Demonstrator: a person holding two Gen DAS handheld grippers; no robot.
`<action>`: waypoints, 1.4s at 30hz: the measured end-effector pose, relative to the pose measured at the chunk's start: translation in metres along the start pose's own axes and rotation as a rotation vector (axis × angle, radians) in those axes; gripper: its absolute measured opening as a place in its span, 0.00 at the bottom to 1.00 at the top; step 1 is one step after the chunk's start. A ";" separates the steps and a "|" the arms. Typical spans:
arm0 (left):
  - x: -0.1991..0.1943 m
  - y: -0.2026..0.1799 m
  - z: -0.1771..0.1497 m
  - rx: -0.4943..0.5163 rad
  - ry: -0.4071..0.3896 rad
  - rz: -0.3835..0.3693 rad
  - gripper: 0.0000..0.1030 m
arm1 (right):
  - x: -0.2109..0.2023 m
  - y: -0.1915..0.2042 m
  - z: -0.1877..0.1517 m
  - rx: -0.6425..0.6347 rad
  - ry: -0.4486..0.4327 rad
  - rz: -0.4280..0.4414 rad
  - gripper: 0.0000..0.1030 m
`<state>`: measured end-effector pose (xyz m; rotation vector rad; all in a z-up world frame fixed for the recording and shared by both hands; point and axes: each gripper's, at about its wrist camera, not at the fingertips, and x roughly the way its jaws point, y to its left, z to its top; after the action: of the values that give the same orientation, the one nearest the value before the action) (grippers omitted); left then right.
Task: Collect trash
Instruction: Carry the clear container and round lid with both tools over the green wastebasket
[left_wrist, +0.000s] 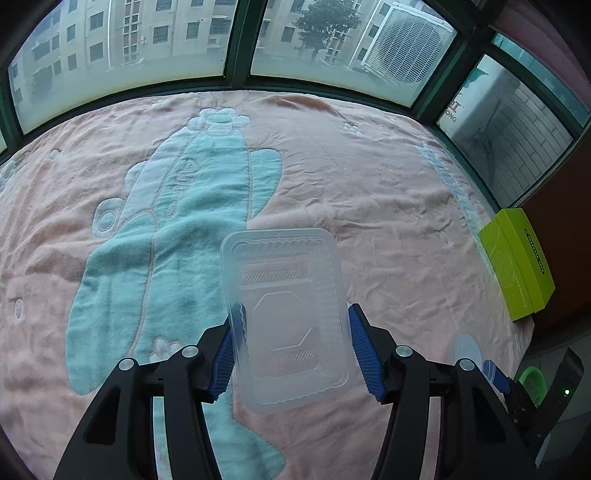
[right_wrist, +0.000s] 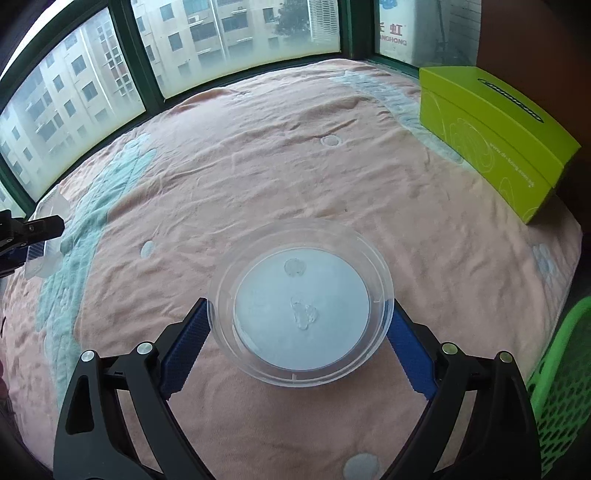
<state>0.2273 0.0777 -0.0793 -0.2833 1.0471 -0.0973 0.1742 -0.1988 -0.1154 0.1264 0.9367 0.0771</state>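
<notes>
Clear plastic is what both tools hold. In the left wrist view, the left gripper (left_wrist: 291, 350) has its blue ribbed pads (left_wrist: 225, 365) pressed against the long sides of a rectangular transparent tray (left_wrist: 286, 317), which lies over the pink blanket (left_wrist: 369, 192) near its middle, half across the teal cactus figure (left_wrist: 173, 236) woven into it. Raised letters on the cactus are too soft to read. The tray's near end is partly masked by the pads, and whether it rests on the cloth or is lifted cannot be told.

Further right, toward the blanket's right edge, stands a lime-green box (left_wrist: 517, 258) with a slotted top; beyond the window a carton shows only the letters "ONG" (the rest is cut off by the frame).

In the right wrist view, the right gripper (right_wrist: 299, 332) grips a round transparent container (right_wrist: 301, 299) between its blue fingers (right_wrist: 184, 347), near the front edge of the blanket (right_wrist: 258, 166); a few water droplets sit inside it. At far left the other tool (right_wrist: 29, 229) is only partly in frame. The green box (right_wrist: 491, 136) carries small printed text, too small to read reliably. Outside, a sign reads "NGHONG". A green mesh basket (right_wrist: 561, 387) is cropped at the right edge.
</notes>
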 end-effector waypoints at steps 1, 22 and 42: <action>-0.002 -0.003 -0.002 0.005 0.001 -0.005 0.53 | -0.004 -0.001 -0.001 0.003 -0.004 0.005 0.88; -0.039 -0.094 -0.049 0.154 -0.013 -0.155 0.53 | -0.125 -0.052 -0.043 0.094 -0.146 -0.069 0.88; -0.058 -0.205 -0.090 0.356 0.011 -0.288 0.53 | -0.193 -0.147 -0.106 0.297 -0.195 -0.243 0.88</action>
<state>0.1317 -0.1229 -0.0163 -0.1074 0.9748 -0.5396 -0.0232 -0.3594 -0.0441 0.2884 0.7583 -0.2957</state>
